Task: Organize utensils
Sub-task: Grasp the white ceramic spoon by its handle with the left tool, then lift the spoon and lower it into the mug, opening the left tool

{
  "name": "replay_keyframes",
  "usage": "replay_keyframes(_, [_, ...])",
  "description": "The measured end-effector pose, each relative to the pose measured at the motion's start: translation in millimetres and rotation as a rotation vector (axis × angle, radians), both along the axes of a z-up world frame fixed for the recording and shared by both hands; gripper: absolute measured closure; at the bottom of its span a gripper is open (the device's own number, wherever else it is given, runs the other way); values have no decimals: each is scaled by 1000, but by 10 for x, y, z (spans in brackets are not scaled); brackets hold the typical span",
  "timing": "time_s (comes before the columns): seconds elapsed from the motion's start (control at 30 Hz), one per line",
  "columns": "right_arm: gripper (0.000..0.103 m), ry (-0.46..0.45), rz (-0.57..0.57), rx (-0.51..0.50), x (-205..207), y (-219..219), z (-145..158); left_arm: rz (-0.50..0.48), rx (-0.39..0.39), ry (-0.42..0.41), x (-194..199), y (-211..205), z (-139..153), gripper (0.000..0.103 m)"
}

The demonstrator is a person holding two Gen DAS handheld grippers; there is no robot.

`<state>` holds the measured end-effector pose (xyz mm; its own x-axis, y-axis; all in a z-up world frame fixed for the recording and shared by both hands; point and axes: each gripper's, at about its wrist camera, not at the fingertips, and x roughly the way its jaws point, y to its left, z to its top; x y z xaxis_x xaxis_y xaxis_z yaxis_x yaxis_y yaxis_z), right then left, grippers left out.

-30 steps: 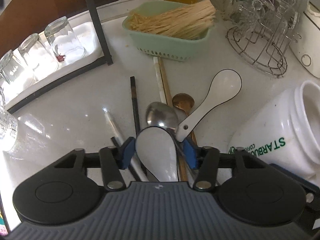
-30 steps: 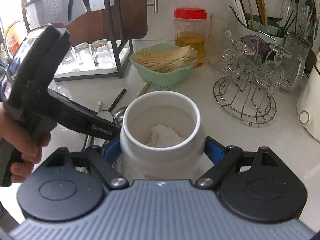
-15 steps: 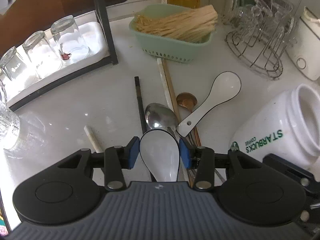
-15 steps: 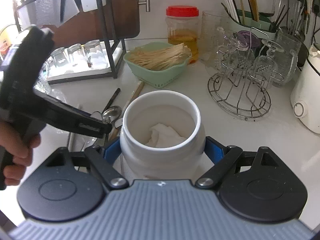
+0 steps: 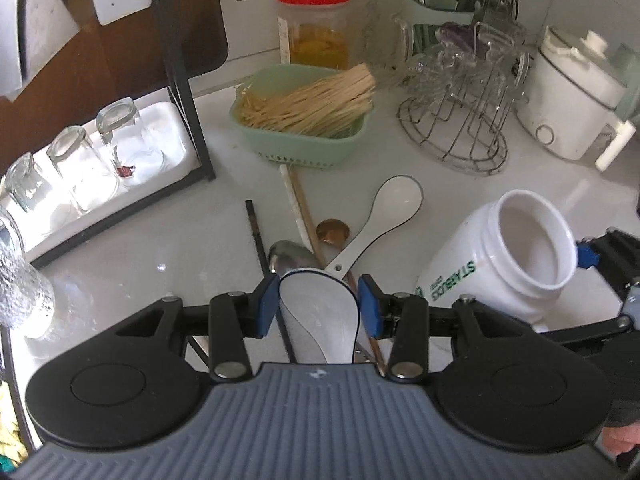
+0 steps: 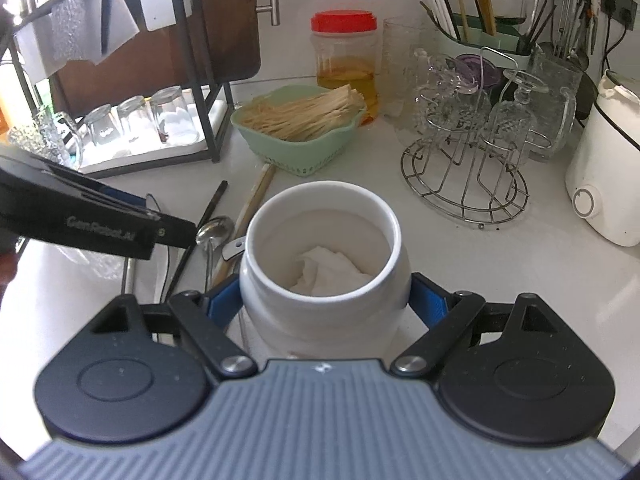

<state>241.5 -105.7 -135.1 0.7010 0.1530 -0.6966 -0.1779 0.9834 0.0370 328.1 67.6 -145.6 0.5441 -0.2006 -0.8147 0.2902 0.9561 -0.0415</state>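
My left gripper (image 5: 318,306) is shut on the bowl of a white ceramic spoon (image 5: 320,320), held above the counter. Below it lie a second white spoon (image 5: 386,216), a metal spoon (image 5: 290,254), a small golden spoon (image 5: 333,231), a black chopstick (image 5: 256,232) and a white and a wooden chopstick (image 5: 298,204). My right gripper (image 6: 324,304) is shut on a white Starbucks jar (image 6: 324,216), which leans to the right of the pile (image 5: 500,256). Crumpled white paper (image 6: 328,268) lies inside the jar.
Behind the pile stands a green basket of thin sticks (image 5: 304,128), then a red-lidded jar (image 5: 312,28). A wire rack of glasses (image 5: 456,120) and a white cooker (image 5: 572,96) are at the right. Upturned glasses on a white tray (image 5: 80,160) sit under a black frame.
The left gripper's pads closed onto the white spoon's bowl, then rose with it off the pile. The right gripper kept the jar almost still.
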Motion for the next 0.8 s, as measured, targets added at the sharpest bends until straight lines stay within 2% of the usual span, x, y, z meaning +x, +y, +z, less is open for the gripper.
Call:
replay_keyframes(0.1, [13, -12, 24, 3, -1, -14, -9, 39, 20, -25, -45, -17, 29, 55])
replay_keyframes(0.3, [13, -11, 75, 2, 12, -50, -1, 119, -17, -11, -103, -127, 70, 55])
replay_keyframes(0.8, [13, -32, 129, 5, -68, -142, -10, 133, -34, -78, -319, -263, 399, 55])
